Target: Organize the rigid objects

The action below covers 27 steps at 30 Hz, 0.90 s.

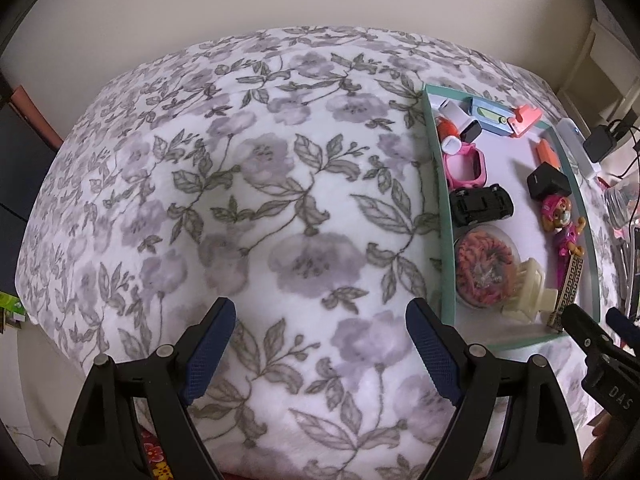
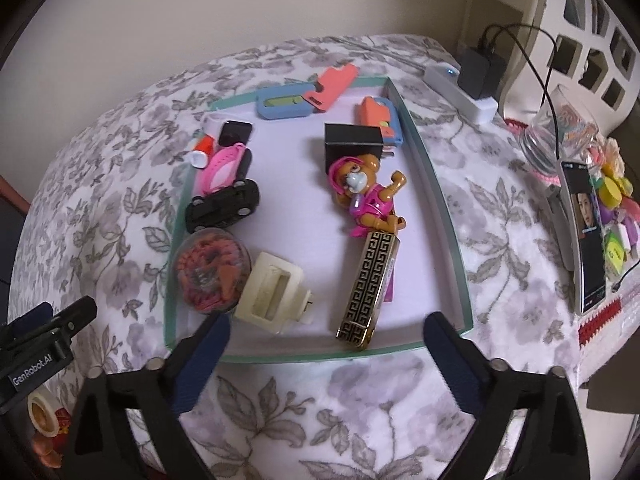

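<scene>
A shallow teal-rimmed tray (image 2: 436,188) lies on a floral blanket and holds several rigid items: a black toy car (image 2: 224,206), a pink dog figure (image 2: 366,196), a black-and-gold patterned case (image 2: 370,288), a cream hair claw (image 2: 272,292), a round clear box of orange bands (image 2: 210,270), a black cube (image 2: 352,142) and a pink watch (image 2: 226,168). My right gripper (image 2: 326,338) is open and empty at the tray's near edge. My left gripper (image 1: 320,328) is open and empty over bare blanket, left of the tray (image 1: 434,184). The toy car (image 1: 480,202) shows there too.
A white power strip (image 2: 460,88) with a black plug, a glass jar (image 2: 556,136), a propped phone (image 2: 586,236) and colourful small toys (image 2: 616,220) sit right of the tray. A tape roll (image 2: 42,412) lies at lower left. A wall stands behind the blanket (image 1: 260,200).
</scene>
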Each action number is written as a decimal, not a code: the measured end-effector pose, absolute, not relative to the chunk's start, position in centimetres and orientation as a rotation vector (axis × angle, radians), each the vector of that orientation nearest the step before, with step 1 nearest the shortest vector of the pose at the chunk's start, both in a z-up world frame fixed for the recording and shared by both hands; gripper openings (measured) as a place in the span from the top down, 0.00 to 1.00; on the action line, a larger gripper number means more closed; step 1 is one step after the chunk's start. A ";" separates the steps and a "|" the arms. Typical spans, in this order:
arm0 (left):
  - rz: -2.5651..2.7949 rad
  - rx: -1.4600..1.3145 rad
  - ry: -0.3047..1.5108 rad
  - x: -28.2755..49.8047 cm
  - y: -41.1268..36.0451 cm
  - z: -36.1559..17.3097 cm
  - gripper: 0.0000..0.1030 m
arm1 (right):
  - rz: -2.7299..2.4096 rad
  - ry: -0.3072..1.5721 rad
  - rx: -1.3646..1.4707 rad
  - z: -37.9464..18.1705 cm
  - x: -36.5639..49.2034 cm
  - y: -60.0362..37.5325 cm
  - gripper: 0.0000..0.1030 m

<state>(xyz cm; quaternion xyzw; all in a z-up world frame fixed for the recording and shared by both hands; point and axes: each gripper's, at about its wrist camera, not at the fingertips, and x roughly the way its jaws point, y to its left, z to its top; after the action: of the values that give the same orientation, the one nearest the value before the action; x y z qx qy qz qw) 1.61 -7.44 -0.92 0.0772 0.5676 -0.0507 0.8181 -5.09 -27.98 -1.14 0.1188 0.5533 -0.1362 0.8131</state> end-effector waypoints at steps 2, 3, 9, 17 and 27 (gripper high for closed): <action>-0.108 0.170 1.212 1.3 -7.1 -0.8 0.15 | -0.287 1.176 0.243 -0.9 -5.3 -27.5 0.02; -0.109 0.173 1.211 1.2 -7.0 -0.8 0.15 | -0.285 1.174 0.239 -0.8 -5.4 -27.4 0.01; -0.126 0.160 1.190 0.4 -6.4 0.0 0.15 | -0.288 1.154 0.229 -0.1 -6.3 -26.6 0.00; -0.144 0.142 1.155 -0.4 -5.9 1.1 0.15 | -0.301 1.117 0.265 0.8 -7.3 -26.9 0.00; -0.137 0.174 1.135 -0.7 -6.3 1.4 0.15 | -0.303 1.096 0.245 1.3 -7.3 -26.6 0.00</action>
<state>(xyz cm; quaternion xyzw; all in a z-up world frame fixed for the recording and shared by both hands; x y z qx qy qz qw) -0.68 -6.27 1.43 0.0822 0.5363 -0.0649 0.8375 -7.31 -26.56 1.31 0.1157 0.5178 -0.1431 0.8355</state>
